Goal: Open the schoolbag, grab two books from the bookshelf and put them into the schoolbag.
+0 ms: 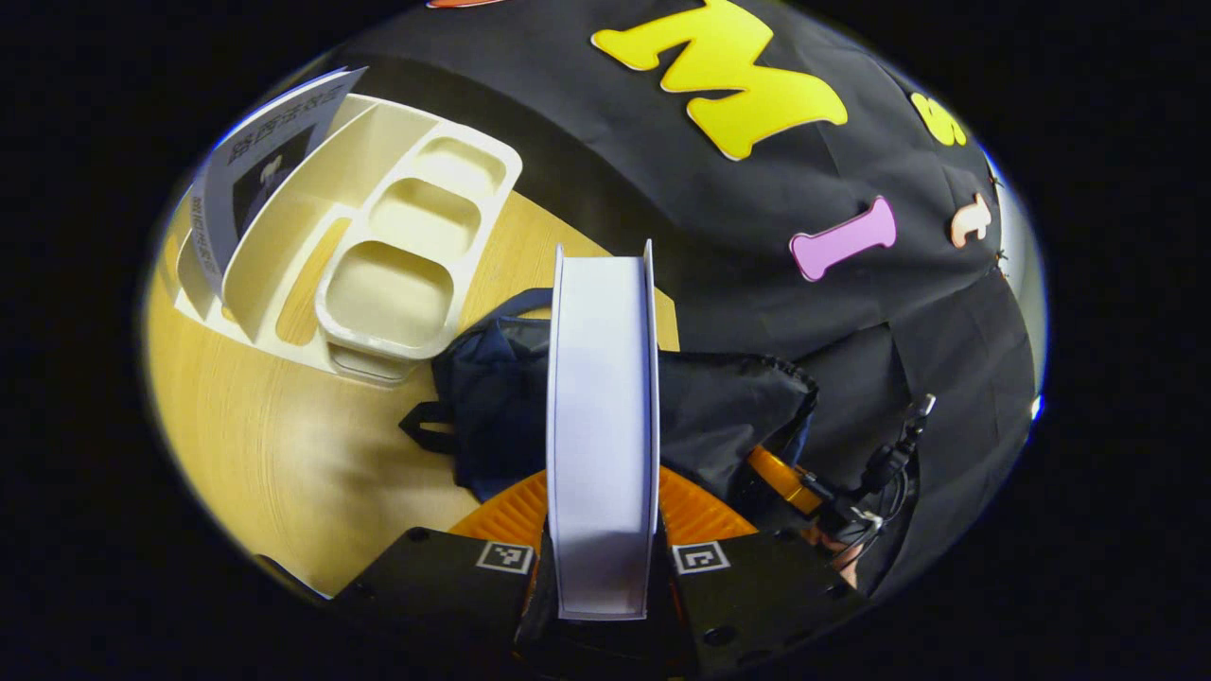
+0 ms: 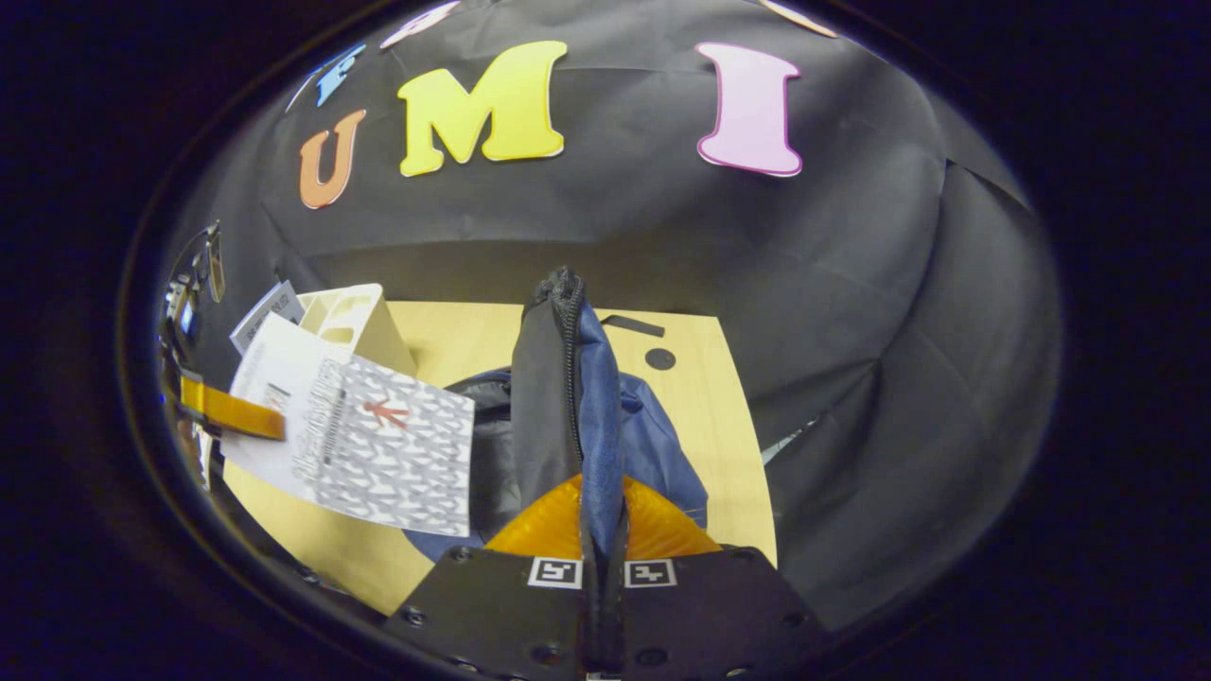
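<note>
On my left gripper (image 1: 603, 567) I see two black plates, each carrying a square black-and-white marker near its inner edge, with round screw holes in the plates. Ribbed fan-shaped sections spread out ahead of them. My right gripper (image 2: 603, 567) is built the same way in its own view; seen from the left gripper view, black cables trail from it.

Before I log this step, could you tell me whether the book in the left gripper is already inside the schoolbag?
No: in the left gripper view the book stands clamped in the left gripper, above the schoolbag.
</note>
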